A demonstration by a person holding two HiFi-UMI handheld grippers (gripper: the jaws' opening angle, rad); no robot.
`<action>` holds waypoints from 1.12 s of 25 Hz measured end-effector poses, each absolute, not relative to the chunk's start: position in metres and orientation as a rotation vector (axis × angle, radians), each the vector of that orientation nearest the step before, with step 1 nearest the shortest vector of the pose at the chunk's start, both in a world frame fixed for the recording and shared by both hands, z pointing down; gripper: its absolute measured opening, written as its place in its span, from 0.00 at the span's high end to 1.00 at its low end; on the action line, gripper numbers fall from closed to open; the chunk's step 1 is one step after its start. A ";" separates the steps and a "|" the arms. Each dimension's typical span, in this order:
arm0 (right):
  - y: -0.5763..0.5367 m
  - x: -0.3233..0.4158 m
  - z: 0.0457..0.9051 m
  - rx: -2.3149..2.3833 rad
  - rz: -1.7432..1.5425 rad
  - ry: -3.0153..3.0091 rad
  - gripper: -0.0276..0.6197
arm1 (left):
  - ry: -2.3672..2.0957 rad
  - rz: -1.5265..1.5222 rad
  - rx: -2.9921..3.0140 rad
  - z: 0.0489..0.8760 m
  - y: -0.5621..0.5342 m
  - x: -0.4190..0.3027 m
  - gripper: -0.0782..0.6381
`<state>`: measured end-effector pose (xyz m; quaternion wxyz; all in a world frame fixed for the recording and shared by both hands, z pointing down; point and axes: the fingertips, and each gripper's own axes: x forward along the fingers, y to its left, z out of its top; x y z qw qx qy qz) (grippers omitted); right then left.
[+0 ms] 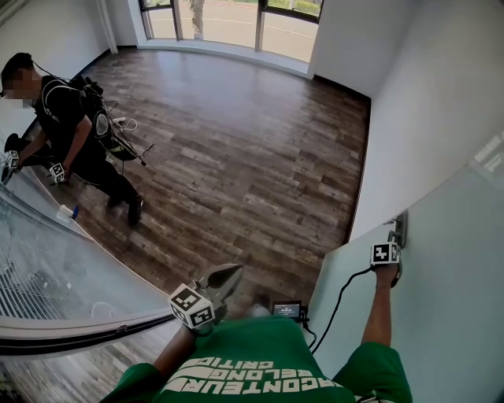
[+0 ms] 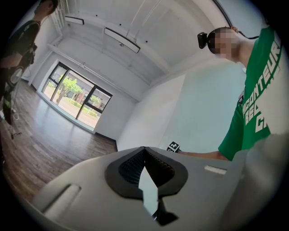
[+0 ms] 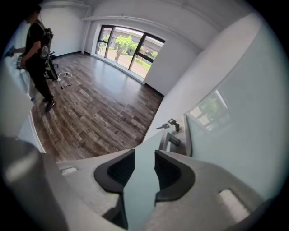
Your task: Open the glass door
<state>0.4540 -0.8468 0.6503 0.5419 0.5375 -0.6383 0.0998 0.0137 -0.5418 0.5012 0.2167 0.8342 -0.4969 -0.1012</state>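
The frosted glass door (image 1: 445, 299) fills the right of the head view, its metal handle and lock (image 1: 402, 226) on its left edge. My right gripper (image 1: 396, 238) is held up at that handle. In the right gripper view its jaws (image 3: 144, 155) stand open with only the glass door (image 3: 235, 135) behind the gap; the handle (image 3: 173, 140) and a key (image 3: 167, 125) in the lock lie just beyond the fingertips, apart from them. My left gripper (image 1: 233, 272) hangs over the floor, away from the door, its jaws (image 2: 144, 150) touching at the tips, holding nothing.
A person in black (image 1: 71, 126) with a backpack stands at far left, holding grippers by a curved glass case (image 1: 55, 271). Wood floor (image 1: 236, 157) stretches to windows (image 1: 228, 20) at the back. A white wall (image 1: 425, 102) meets the door. A small screen device (image 1: 287, 308) hangs at my chest.
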 end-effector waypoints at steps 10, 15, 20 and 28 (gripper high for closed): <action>-0.765 0.338 0.705 1.040 0.220 -1.680 0.76 | -1.395 -0.269 2.311 0.504 -0.525 0.011 0.87; -0.716 0.267 0.702 0.927 0.225 -1.841 0.76 | -1.412 -0.267 2.301 0.508 -0.522 0.008 0.87; -0.675 0.198 0.670 0.811 0.173 -2.074 0.81 | -1.420 -0.261 2.298 0.509 -0.521 0.010 0.87; -0.644 0.142 0.594 0.731 0.020 -2.352 0.97 | -1.434 -0.251 2.325 0.495 -0.523 0.015 0.87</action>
